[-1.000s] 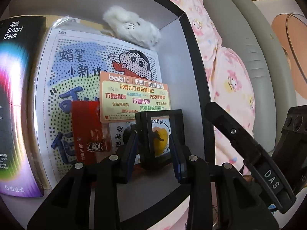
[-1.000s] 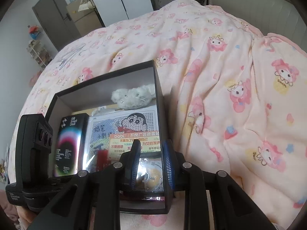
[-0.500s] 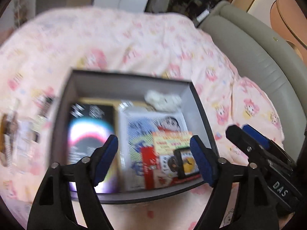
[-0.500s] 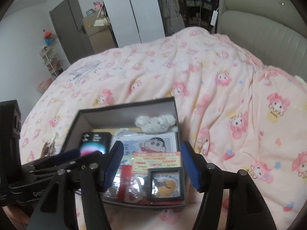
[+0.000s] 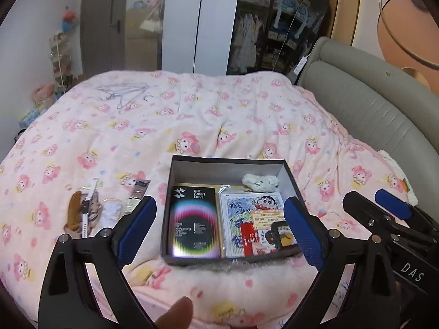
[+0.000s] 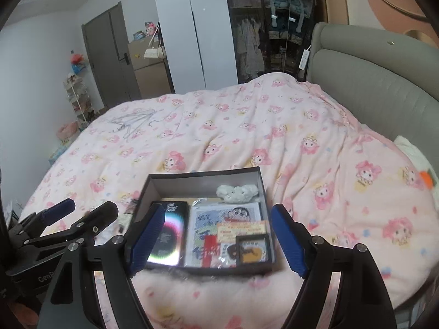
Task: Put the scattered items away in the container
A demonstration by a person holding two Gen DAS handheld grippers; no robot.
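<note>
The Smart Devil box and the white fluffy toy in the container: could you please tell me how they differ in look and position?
The Smart Devil box is black, flat and rectangular with a rainbow ring; the white fluffy toy is pale, soft and irregular. The Smart Devil box fills the container's left side, while the white fluffy toy sits at the far right, by the back wall. The Smart Devil box is far larger. Both lie inside the container.

Both claws above bed (image 5: 192, 115), jaws opening, nothing between them. Box (image 5: 227, 161) open on top, entry from above unblocked; four walls bar sideways entry. Box floor crowded: black carton (image 5: 192, 219) left, cartoon sheet (image 5: 247, 213) right, small frame (image 5: 285, 235) near right corner, plush (image 5: 260, 182) at back. Loose items (image 5: 93, 211) left of box; bedspread between them bare. Headboard (image 5: 370, 104) limits right side. Hangers (image 5: 123, 93) far off.
</note>
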